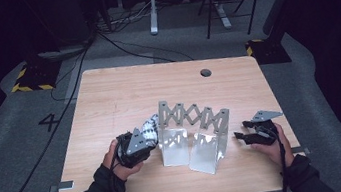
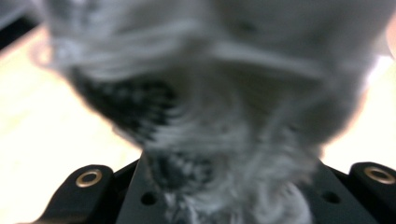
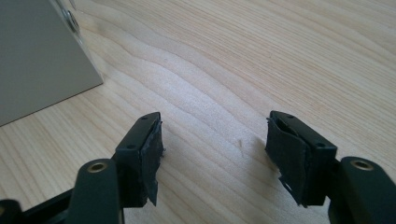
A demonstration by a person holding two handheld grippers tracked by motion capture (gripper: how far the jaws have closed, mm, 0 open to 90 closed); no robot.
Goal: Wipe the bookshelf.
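- High view: left gripper (image 1: 145, 142) has its jaws clamped on a grey-and-white knitted cloth (image 1: 150, 128), likely a sock or glove, can't tell which; cloth sits at the left end of the metal rack (image 1: 195, 140), touching or just beside it.
- Left gripper view: blurred, cloth (image 2: 210, 116) bunched right between the jaws, fuzzy ribbed knit with a dark patch and pale stripes, soft and floppy.
- Right gripper (image 1: 248, 134) hovers low over the surface (image 1: 118, 96) just right of the rack, jaws wide apart, nothing held; right gripper view shows bare wood between the two black pads (image 3: 299, 156), whose lining is frayed at the edges, and a grey rack wall (image 3: 37, 60) top left.
- Step, my read: cloth picked up and carried toward the rack, probably to drop into a compartment or drape over it.
- Next move calls for lifting the cloth clear over the rack's left wall, centring on the first bay, then letting go; limp knit may snag on the scissor lattice.
- Rack: thin folded sheet metal, matte grey, two open boxy bays in front, zigzag expanding lattice along the back, rivets at joints.
- Surface: pale wood grain, smooth, round cable hole (image 1: 205, 73) at the far edge.
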